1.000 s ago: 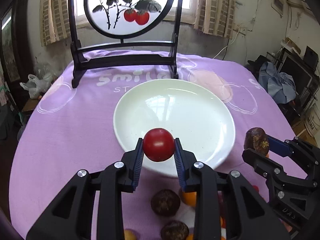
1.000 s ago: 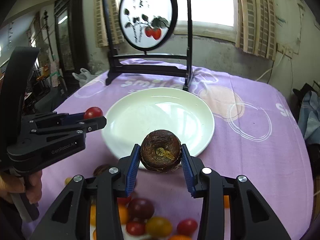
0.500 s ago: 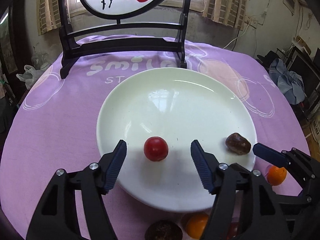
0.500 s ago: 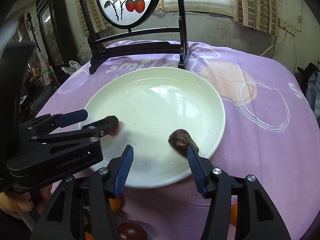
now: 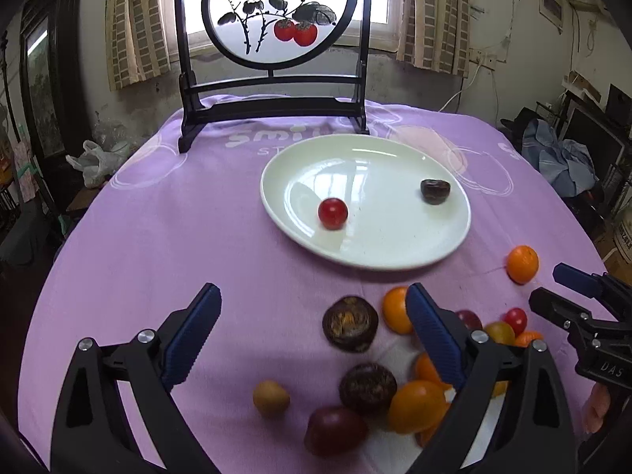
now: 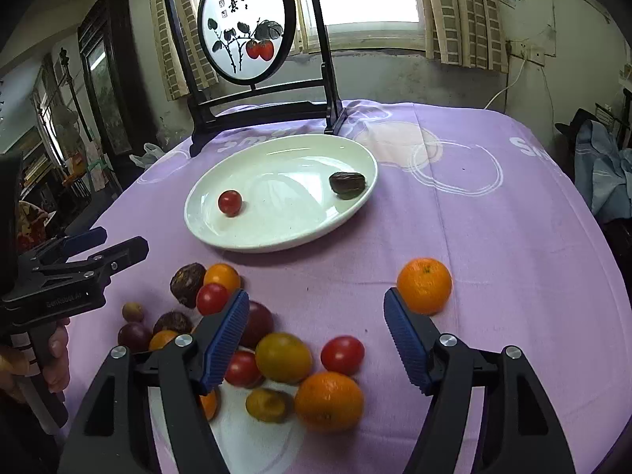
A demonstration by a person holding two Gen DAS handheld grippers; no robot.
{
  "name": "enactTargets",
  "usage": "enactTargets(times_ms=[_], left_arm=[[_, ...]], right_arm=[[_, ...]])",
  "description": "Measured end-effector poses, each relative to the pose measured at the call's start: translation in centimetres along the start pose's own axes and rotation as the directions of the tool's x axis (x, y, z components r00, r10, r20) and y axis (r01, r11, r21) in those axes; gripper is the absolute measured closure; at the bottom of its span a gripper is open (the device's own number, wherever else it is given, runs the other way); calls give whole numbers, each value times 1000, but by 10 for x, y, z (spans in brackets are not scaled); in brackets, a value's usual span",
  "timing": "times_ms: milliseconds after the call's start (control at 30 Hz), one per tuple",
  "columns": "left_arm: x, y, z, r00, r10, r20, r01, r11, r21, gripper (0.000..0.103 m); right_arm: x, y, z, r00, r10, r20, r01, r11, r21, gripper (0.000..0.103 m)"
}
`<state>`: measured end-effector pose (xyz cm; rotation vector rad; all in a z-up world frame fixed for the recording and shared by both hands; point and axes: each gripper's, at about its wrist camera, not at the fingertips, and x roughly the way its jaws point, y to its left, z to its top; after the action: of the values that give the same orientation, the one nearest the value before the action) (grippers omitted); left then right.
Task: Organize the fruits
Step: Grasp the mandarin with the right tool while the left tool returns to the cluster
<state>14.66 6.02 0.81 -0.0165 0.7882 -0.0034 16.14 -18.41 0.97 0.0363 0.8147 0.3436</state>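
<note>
A red tomato and a dark brown fruit lie apart on the white plate. My left gripper hangs over the near cloth, jaws opening wide, with nothing held between them. My right gripper is also opening and holds nothing; it hovers above a pile of loose fruit. The pile has several oranges, tomatoes and dark passion fruits, among them a wrinkled brown one. A lone orange sits by the right gripper's right fingertip.
A black-framed round painted screen stands at the table's far edge behind the plate. The purple cloth covers the round table, which drops off at the left and right. A hand grips the left tool.
Both grippers let go of their fruit onto the plate, opened wider, and drew back toward the near side. The tomato and brown fruit now rest on the plate.
</note>
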Motion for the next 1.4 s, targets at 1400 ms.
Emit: enactTargets(times_ms=[1400], left_arm=[[-3,11,-42,995,-97,19,98,994,-43,8]], right_arm=[[72,-49,18,947,-308,-96,304,951,-55,57]])
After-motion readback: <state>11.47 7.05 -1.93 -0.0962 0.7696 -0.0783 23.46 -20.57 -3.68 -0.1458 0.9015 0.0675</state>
